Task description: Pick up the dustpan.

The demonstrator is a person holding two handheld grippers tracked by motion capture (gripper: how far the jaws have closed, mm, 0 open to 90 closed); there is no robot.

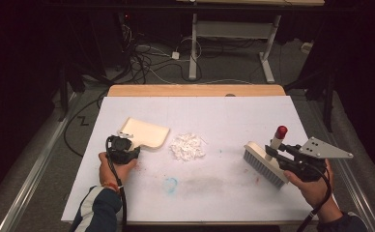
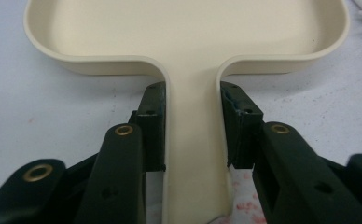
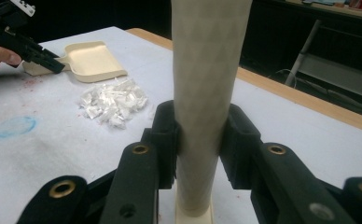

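with left tongs [image 2: 193, 123] pinching the dustpan [image 1: 146, 133] handle and right tongs [image 3: 200, 140] pinching the brush [image 1: 265, 162] handle, the person should keep the pan lip flat on the surface [image 1: 234, 188] beside the paper scraps [image 1: 187, 146] before sweeping.

White sheet [image 1: 234, 193] covers wooden table [image 1: 195, 90]; blue smudge [image 1: 170, 183] on sheet nr front edge. Beyond table: cables [image 1: 142, 58] on floor, white desk frame [image 1: 234, 34].
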